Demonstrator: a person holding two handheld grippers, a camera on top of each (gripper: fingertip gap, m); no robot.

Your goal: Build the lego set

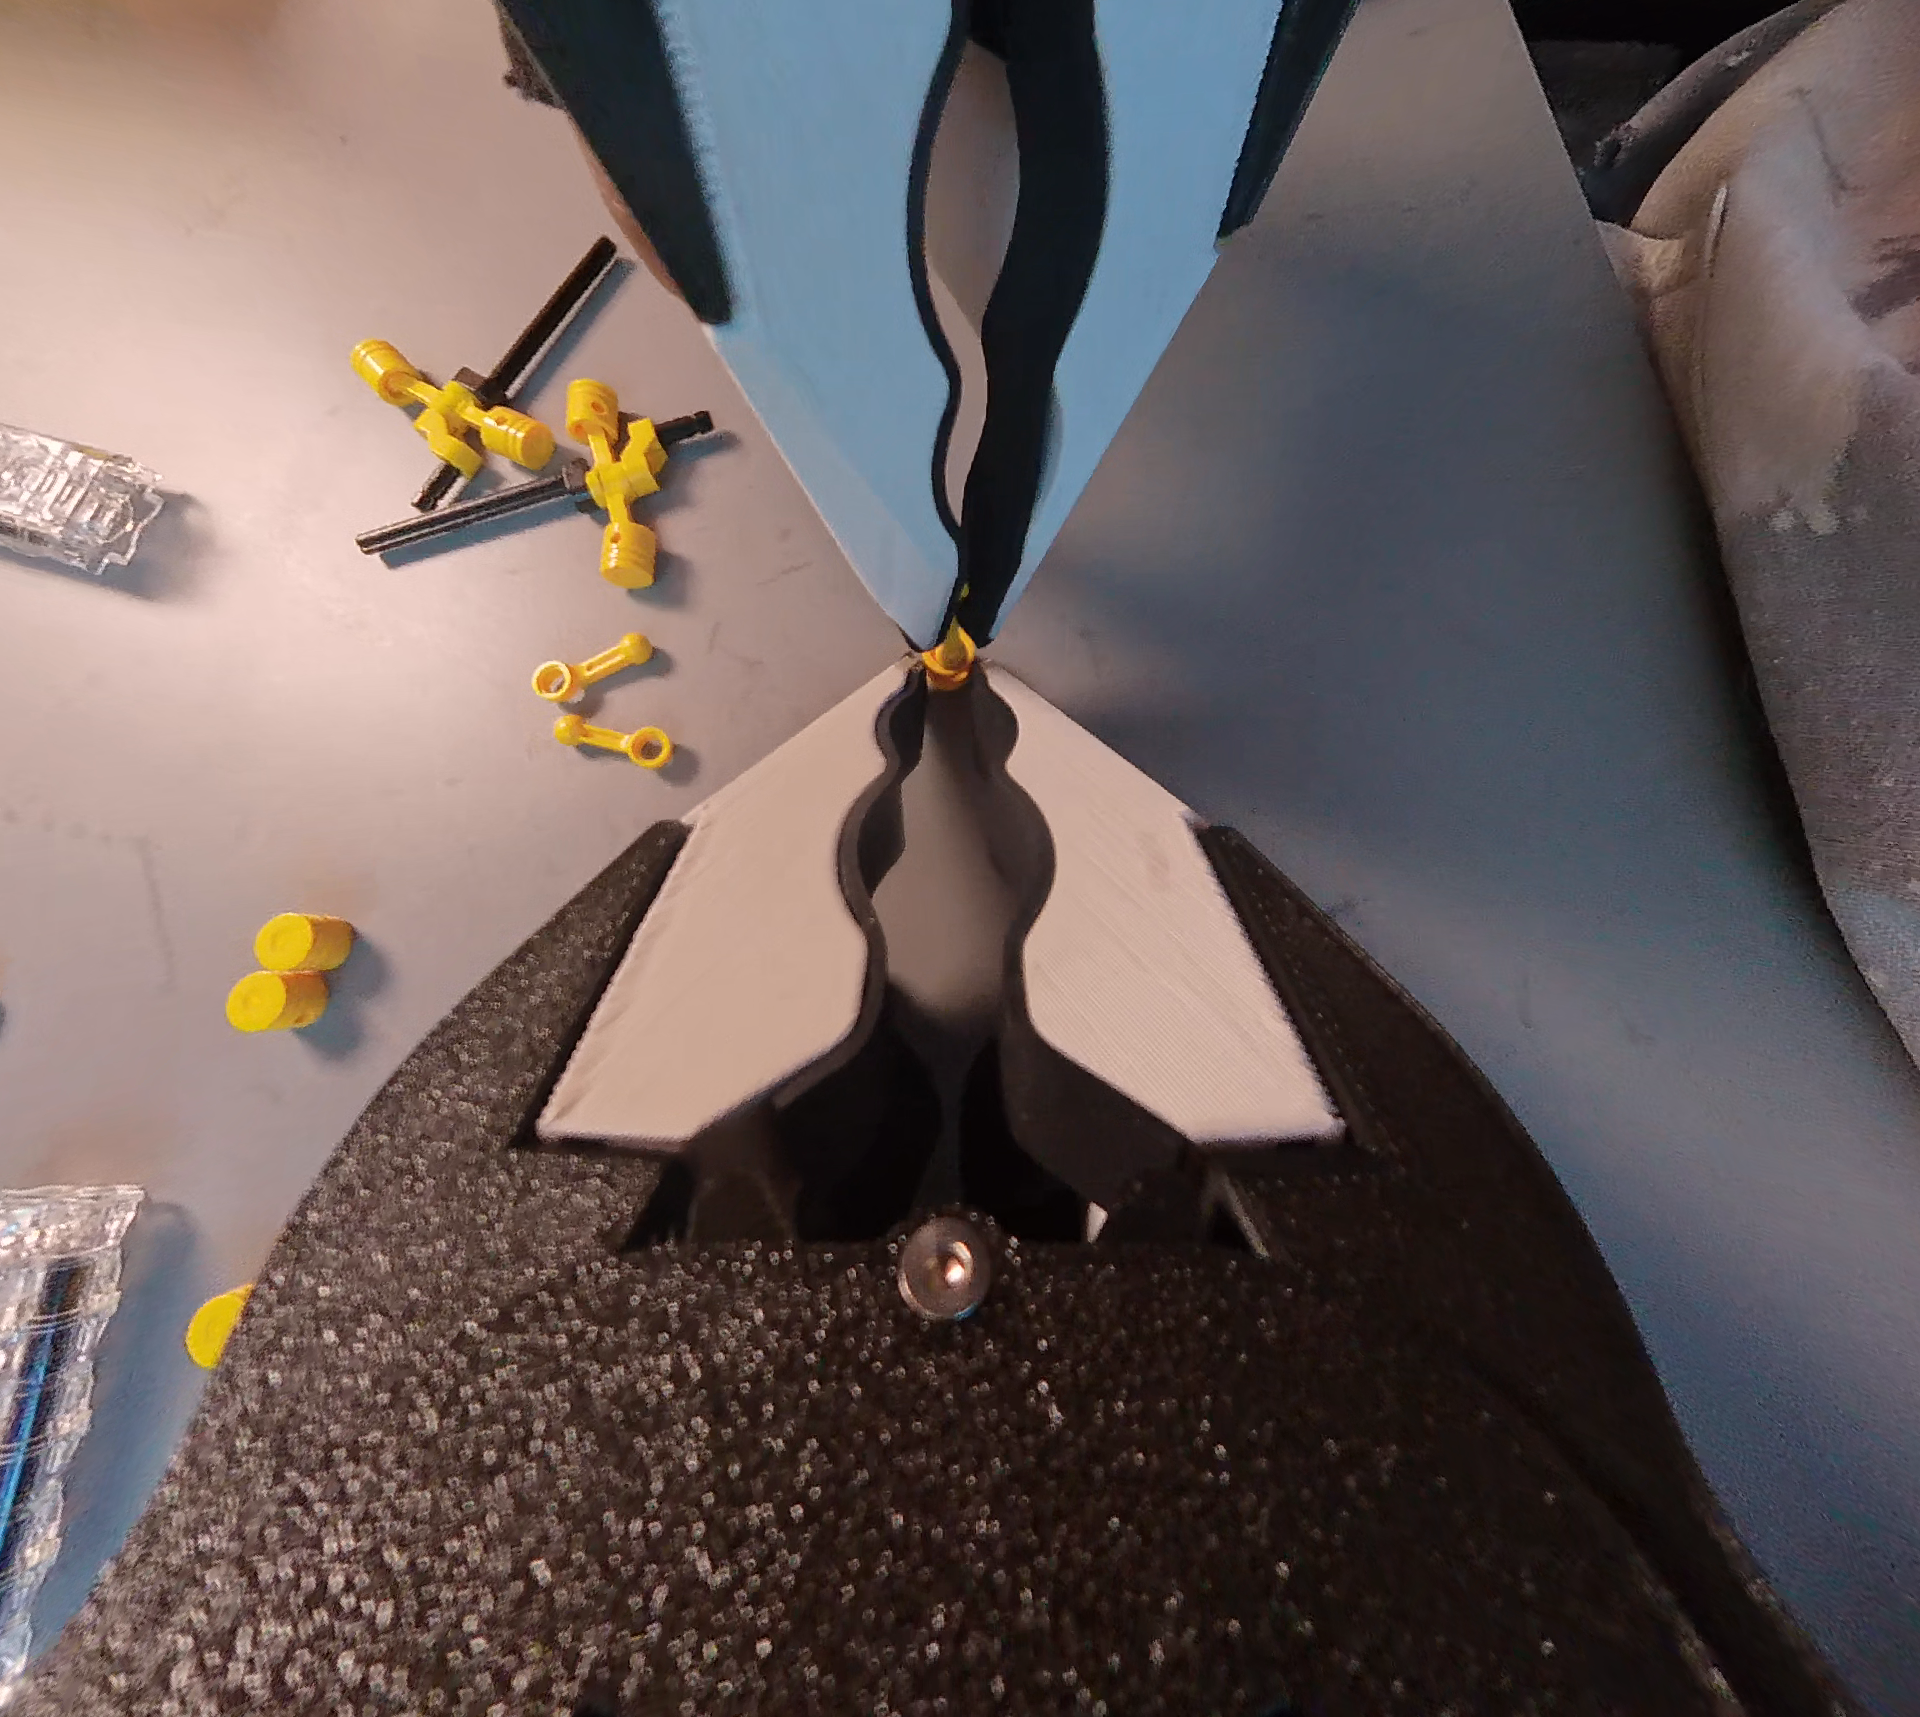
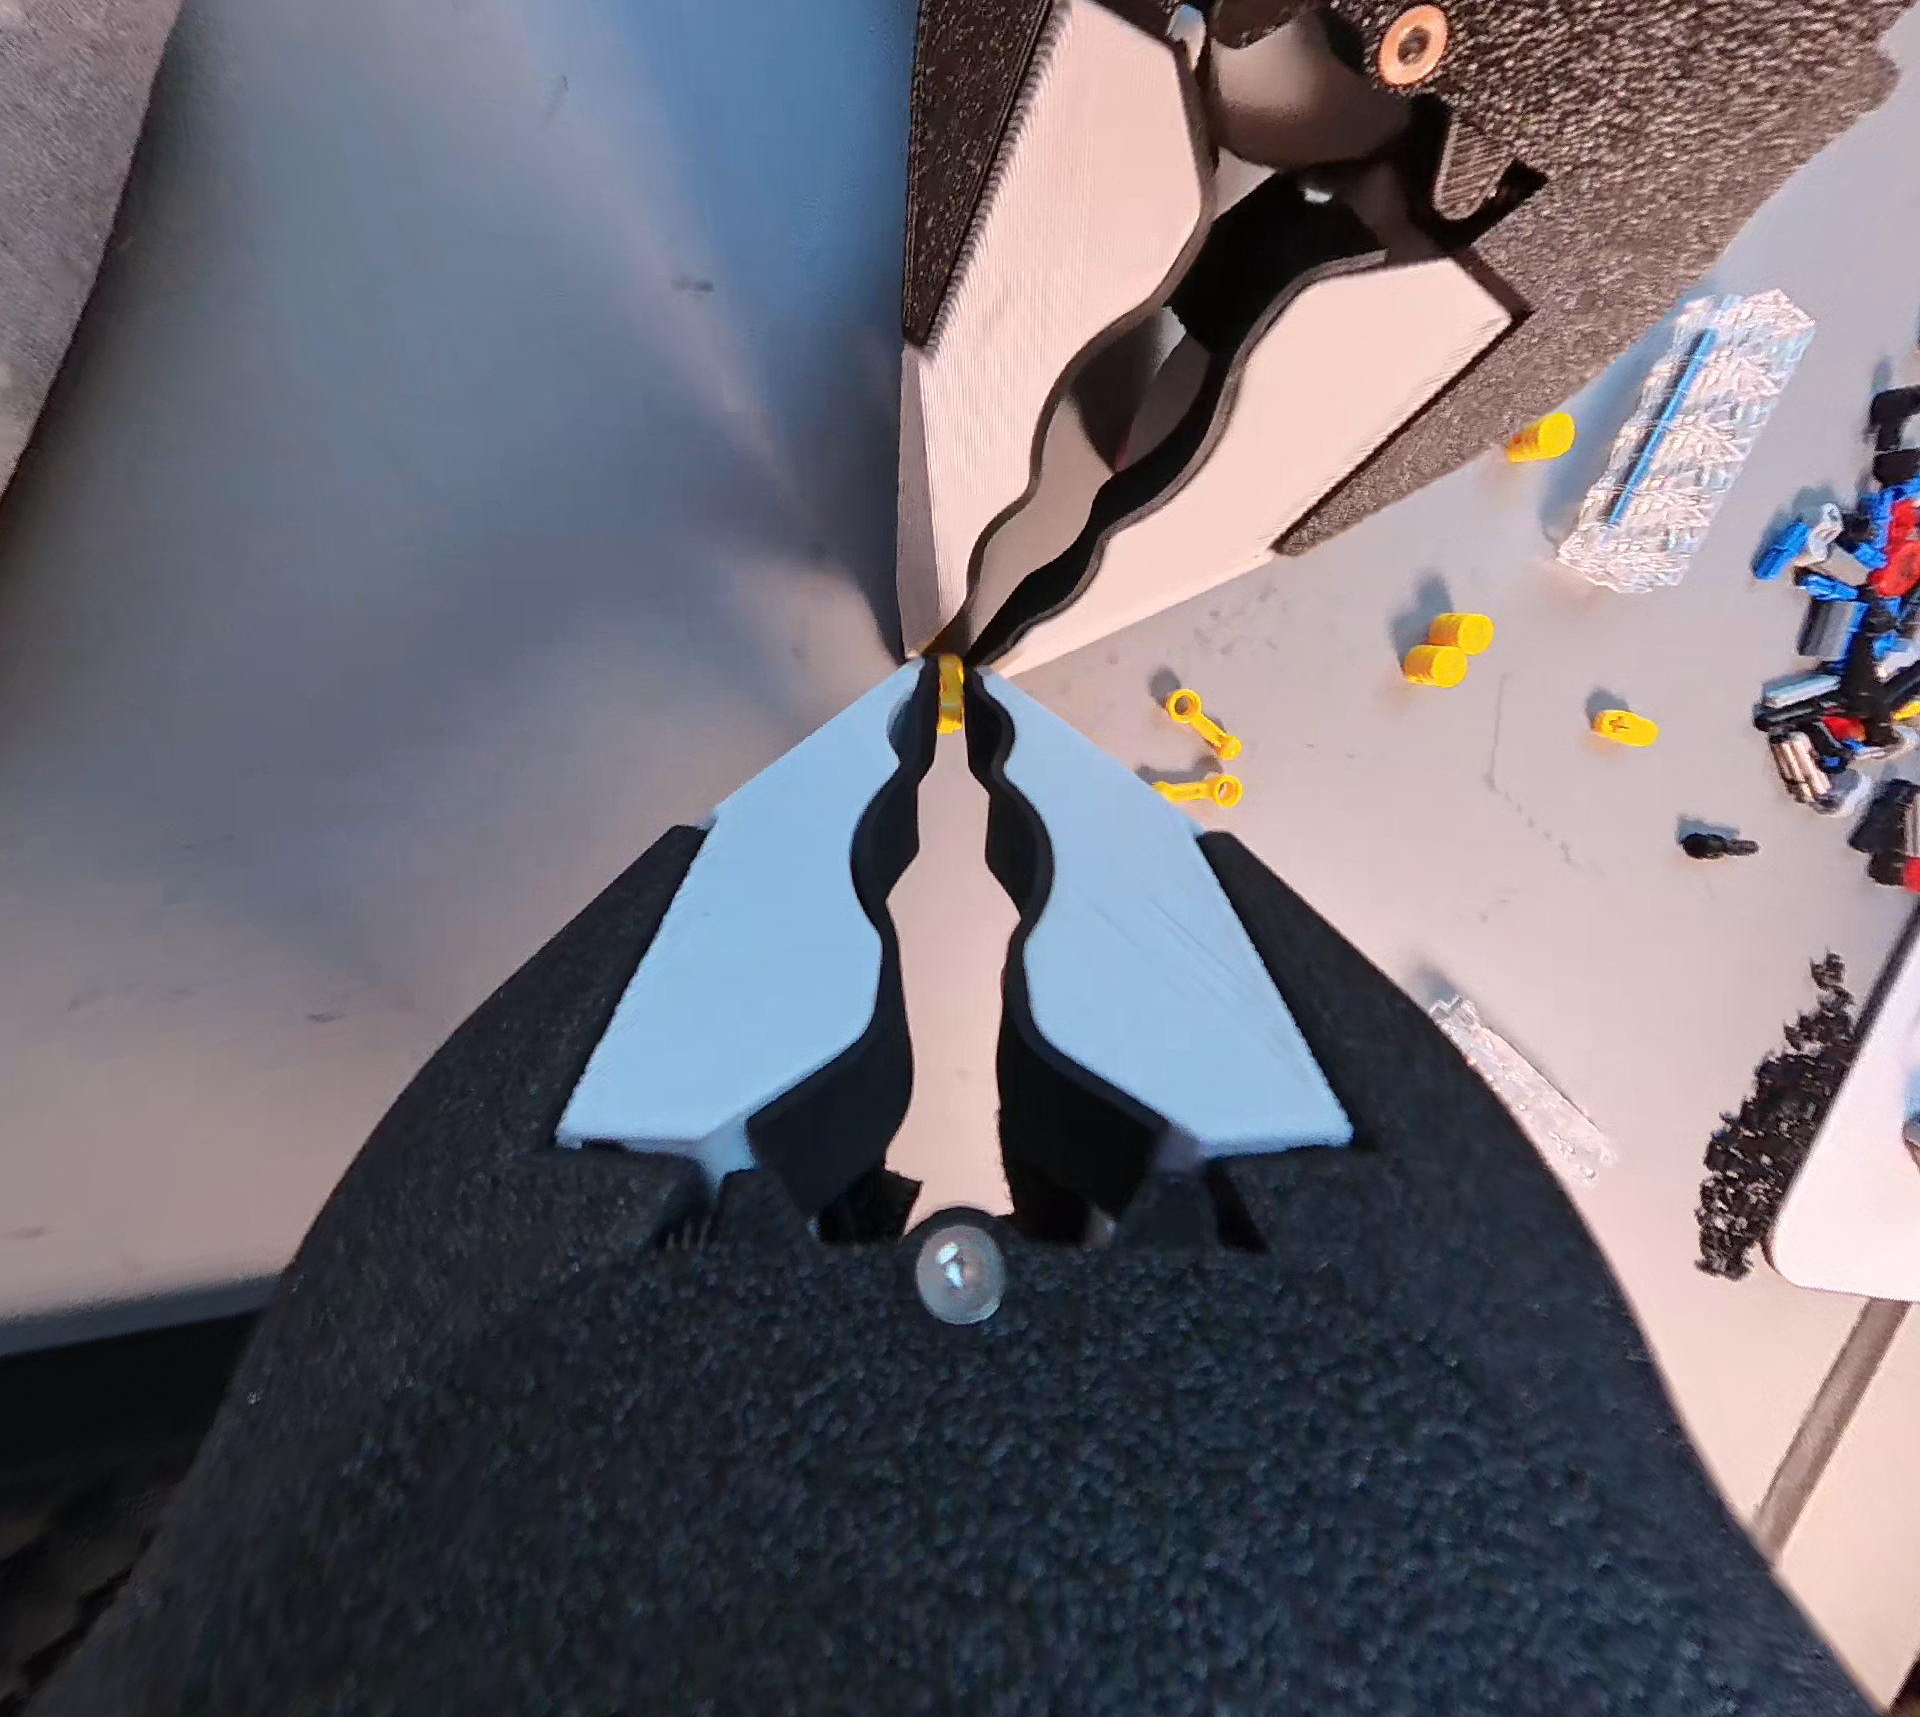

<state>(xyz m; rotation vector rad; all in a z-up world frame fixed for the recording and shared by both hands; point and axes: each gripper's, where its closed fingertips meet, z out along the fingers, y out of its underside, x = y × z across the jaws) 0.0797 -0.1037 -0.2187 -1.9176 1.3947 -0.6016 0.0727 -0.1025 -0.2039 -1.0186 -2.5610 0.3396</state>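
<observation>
The left tongs (image 1: 948,668) and the right tongs (image 2: 943,680) met tip to tip above the table (image 1: 1299,587), both pinched narrow on one small yellow piece (image 1: 948,655). Left of that piece lay two yellow rods (image 1: 608,699) and two yellow cylinders (image 1: 291,971). It looked light, stiff and slippery, best gripped across its ends.

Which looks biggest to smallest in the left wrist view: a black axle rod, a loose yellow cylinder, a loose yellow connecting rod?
1. Black axle rod.
2. Yellow cylinder.
3. Yellow connecting rod, about as long but much thinner, so unsure.
</observation>
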